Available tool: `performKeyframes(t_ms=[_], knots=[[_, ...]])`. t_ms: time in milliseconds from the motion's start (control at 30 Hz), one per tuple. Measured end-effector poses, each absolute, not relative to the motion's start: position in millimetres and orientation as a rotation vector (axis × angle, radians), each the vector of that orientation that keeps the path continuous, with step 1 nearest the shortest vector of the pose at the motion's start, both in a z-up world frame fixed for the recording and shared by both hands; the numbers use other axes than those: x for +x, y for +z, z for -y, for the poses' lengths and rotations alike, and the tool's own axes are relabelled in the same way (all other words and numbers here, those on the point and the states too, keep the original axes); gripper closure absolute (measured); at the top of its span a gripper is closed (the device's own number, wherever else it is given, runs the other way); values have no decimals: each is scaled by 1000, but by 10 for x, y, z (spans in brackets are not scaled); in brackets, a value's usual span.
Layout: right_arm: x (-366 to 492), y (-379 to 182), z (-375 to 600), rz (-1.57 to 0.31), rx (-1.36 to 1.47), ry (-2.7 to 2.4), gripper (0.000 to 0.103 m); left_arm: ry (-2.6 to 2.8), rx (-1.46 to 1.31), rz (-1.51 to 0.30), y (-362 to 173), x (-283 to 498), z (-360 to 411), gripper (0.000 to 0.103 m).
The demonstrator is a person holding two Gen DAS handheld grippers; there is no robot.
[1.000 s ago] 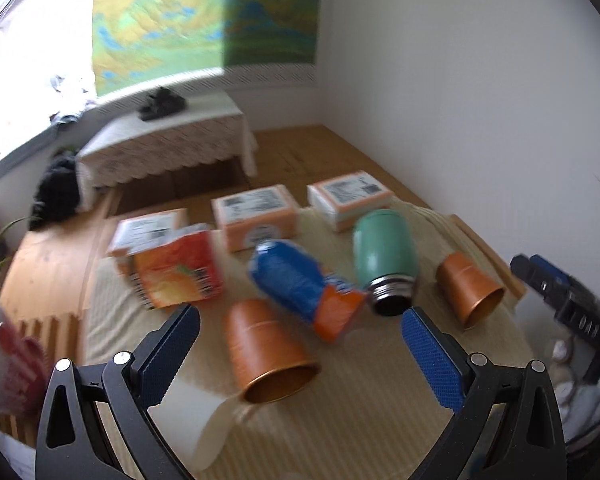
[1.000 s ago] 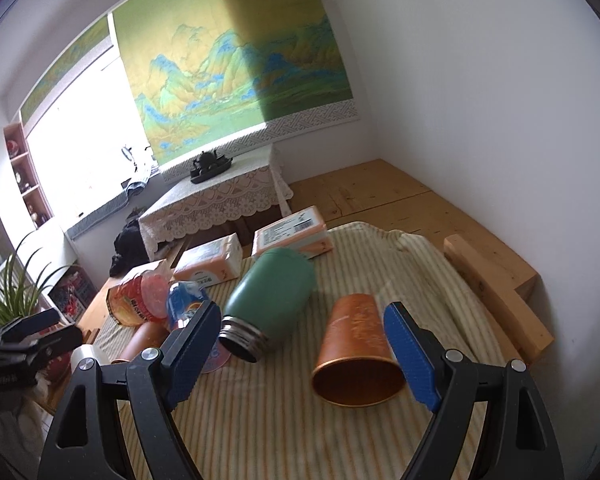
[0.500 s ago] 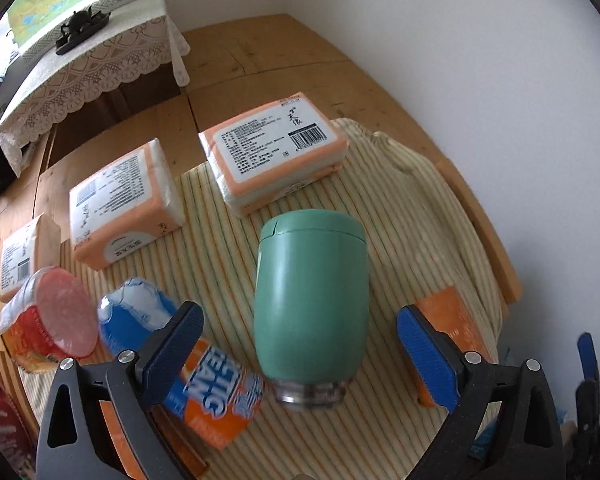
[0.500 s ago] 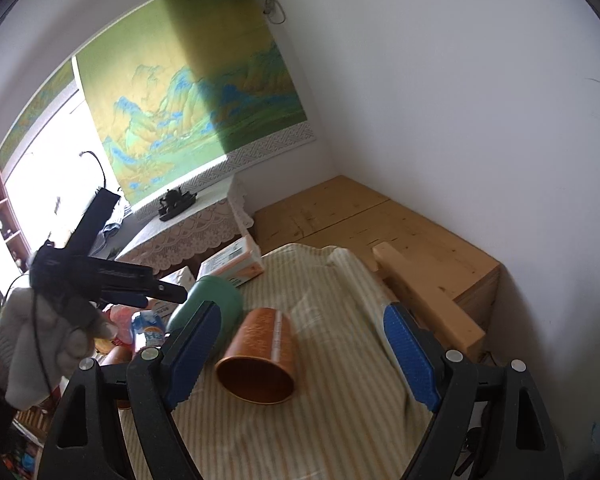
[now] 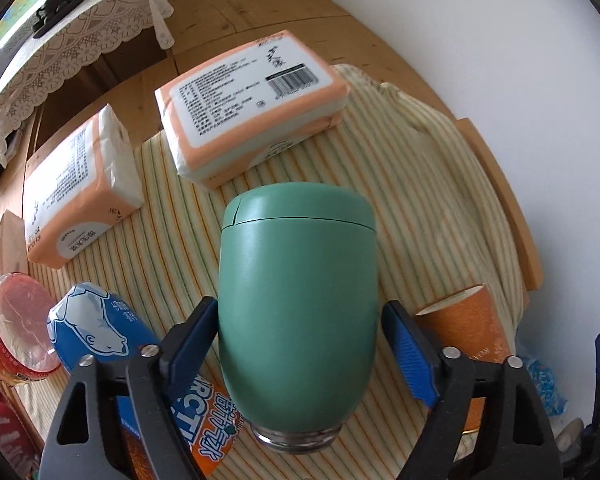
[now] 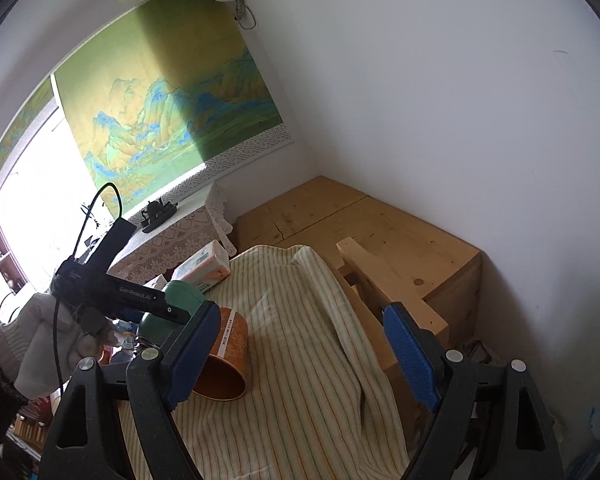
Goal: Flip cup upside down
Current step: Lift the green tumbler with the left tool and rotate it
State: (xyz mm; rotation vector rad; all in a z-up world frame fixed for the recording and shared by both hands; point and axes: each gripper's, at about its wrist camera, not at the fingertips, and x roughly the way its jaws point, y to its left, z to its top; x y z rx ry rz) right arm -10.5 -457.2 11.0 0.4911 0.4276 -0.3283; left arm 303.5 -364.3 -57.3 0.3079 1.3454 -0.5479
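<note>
The green cup (image 5: 298,312) lies on its side on the striped cloth (image 5: 428,184), metal mouth toward you and closed base pointing away. Your left gripper (image 5: 300,354) straddles its widest part. The left pad sits against the cup wall; at the right pad a thin gap may remain, so treat the grip as not yet made and the jaws as open around the cup.

Just beside the cup on the left lies a blue and orange packet (image 5: 140,364); on the right, an orange paper cup (image 5: 470,330) on its side, close behind the right finger. Farther back, two tissue packs (image 5: 252,100) rest at the cloth's far edge, the nearer one just beyond the cup's base. A sealed tub (image 5: 18,338) lies at far left.

Your right gripper (image 6: 300,354) hangs wide apart and holds nothing, aimed at bare cloth near the wooden ledge (image 6: 388,280); the paper cup shows by its left finger.

Hazards from here:
- The wall is smooth and curved. Closing off-centre would likely squeeze the cup out toward its mouth.
- A light grip may let the cup spin during the turn, since the heavier end will swing down.
- Swinging the base up could strike the nearer tissue pack.
- The right finger may nudge the paper cup and roll it toward the cloth edge.
- Setting the narrow mouth on wrinkled cloth risks a tip-over.
</note>
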Motion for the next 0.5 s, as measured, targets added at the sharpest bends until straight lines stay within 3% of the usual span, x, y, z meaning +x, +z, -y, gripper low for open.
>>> performKeyframes(t_ms=[500], knots=[[-63, 90, 4537, -438, 484, -320, 23, -539, 246, -1364, -554, 2966, 3397, 22]])
